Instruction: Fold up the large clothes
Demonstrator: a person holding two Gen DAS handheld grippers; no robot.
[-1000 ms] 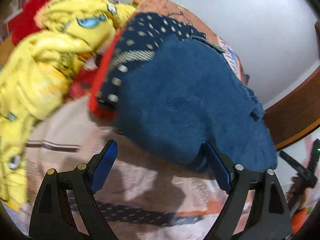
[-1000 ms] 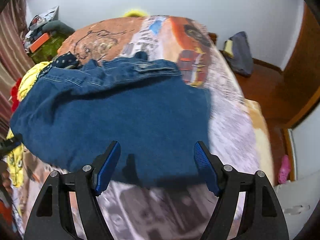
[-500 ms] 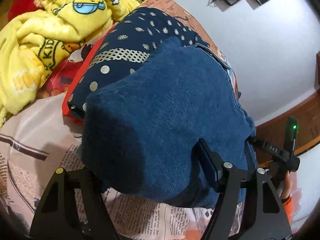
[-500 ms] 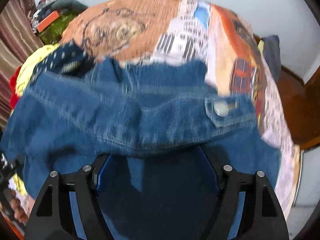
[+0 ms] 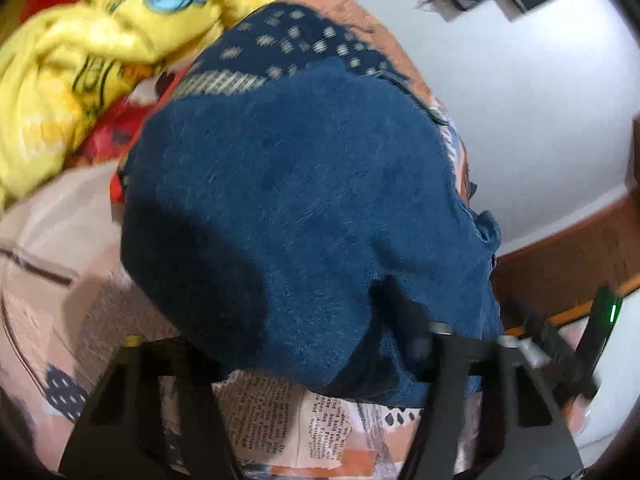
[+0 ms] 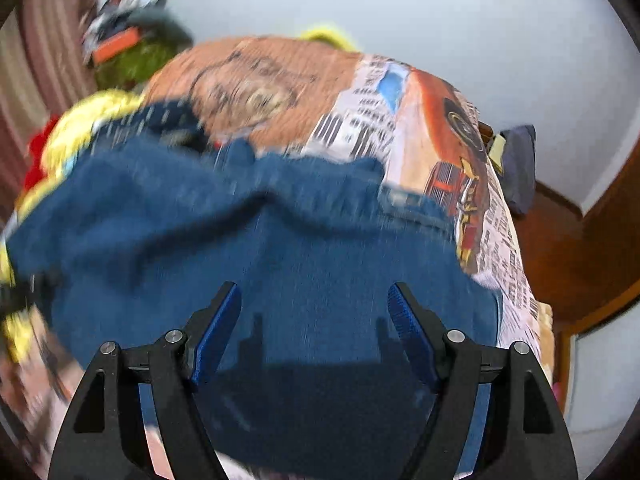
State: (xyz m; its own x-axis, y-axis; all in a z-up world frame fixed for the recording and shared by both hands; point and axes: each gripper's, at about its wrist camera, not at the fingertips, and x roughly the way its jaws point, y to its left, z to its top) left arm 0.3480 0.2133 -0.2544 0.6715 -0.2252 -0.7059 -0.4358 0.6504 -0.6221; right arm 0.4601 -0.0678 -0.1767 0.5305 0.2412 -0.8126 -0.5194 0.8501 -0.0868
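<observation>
Denim garment [image 6: 280, 280] rumpled, blue; right jaws wide apart, left jaws hidden, unclear.

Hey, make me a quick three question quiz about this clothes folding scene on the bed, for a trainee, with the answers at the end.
1. True or false: the right gripper has its jaws spread open over the blue denim garment.
2. Multiple choice: the yellow cartoon-print fabric in the left wrist view lies A) left of the denim, B) on top of it, C) on the floor.
3. Fill in: the denim rests on a bed cover printed with newspaper text and a red ____.

Key: 1 true; 2 A; 3 car.
</observation>
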